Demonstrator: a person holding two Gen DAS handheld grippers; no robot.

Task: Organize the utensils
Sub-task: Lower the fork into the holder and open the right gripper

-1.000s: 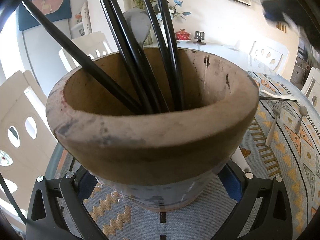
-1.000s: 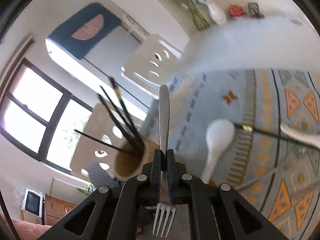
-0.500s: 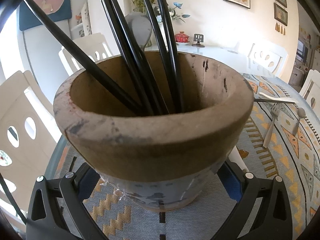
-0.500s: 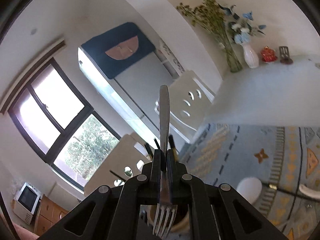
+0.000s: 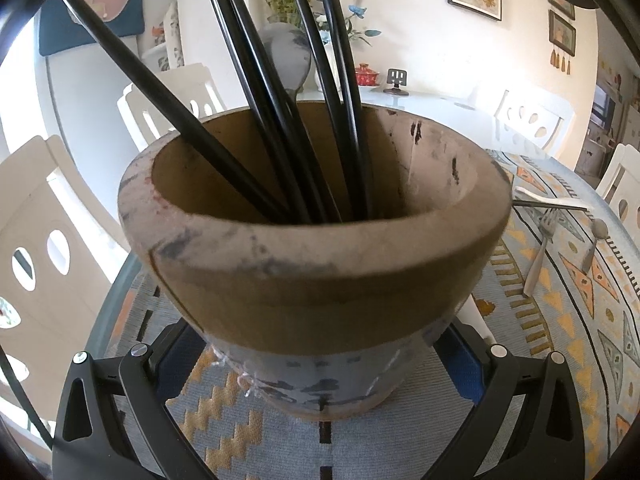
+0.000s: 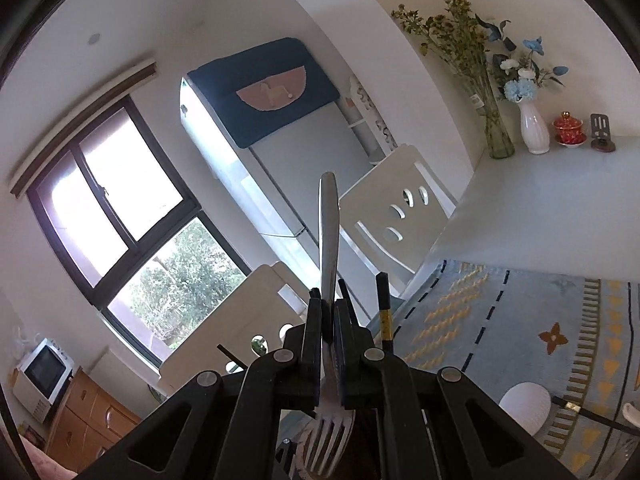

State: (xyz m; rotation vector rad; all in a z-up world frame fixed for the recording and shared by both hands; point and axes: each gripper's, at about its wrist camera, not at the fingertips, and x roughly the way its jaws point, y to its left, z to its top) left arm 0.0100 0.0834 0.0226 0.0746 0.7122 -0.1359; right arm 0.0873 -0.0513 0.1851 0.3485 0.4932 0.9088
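Against a second ago, the right tool (image 6: 329,322), clamped on the fork (image 6: 329,240), has swung over the pot (image 5: 316,256) held between the left tool (image 5: 320,354)'s fingers on the surface (image 5: 568,320), so dropping it among the chopsticks (image 5: 256,92) looks next.

Lighting: bright daylight from the window (image 6: 120,216), blown out at far left. Quality: strong fisheye bending, dark vignetted corners; near pot rim (image 5: 312,240) soft.
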